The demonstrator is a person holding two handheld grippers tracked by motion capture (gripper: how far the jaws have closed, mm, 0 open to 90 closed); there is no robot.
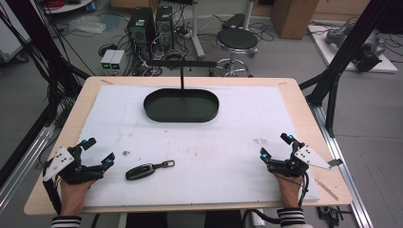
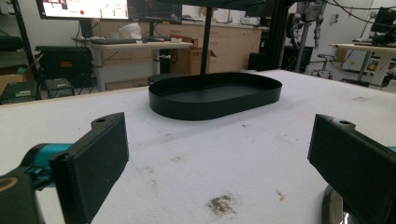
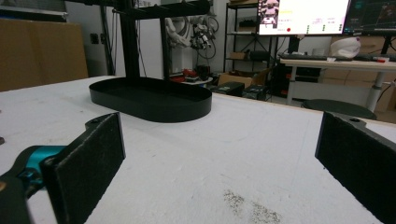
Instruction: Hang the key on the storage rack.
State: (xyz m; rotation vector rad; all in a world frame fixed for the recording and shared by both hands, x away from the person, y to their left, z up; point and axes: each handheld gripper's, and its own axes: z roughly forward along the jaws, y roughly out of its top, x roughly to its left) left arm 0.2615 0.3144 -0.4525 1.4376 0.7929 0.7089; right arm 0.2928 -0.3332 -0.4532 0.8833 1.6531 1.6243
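Note:
A black car key with a metal ring (image 1: pixel 148 169) lies on the white mat near the front edge, left of centre. My left gripper (image 1: pixel 99 151) rests at the front left, just left of the key, jaws wide open and empty; its own view shows the left gripper (image 2: pixel 219 168) with the key's ring (image 2: pixel 332 209) by the right pad. My right gripper (image 1: pixel 276 145) sits at the front right, open and empty, as the right gripper view confirms (image 3: pixel 219 163). A black oval tray (image 1: pixel 181 105) with an upright T-shaped stand (image 1: pixel 182 71) stands at the back centre.
The white mat (image 1: pixel 228 137) covers most of the wooden table (image 1: pixel 304 99). Small dirt smudges (image 1: pixel 126 153) mark the mat. Black frame struts (image 1: pixel 332 71) rise at both sides. A stool (image 1: pixel 236 42) and computer towers (image 1: pixel 151 26) stand on the floor beyond.

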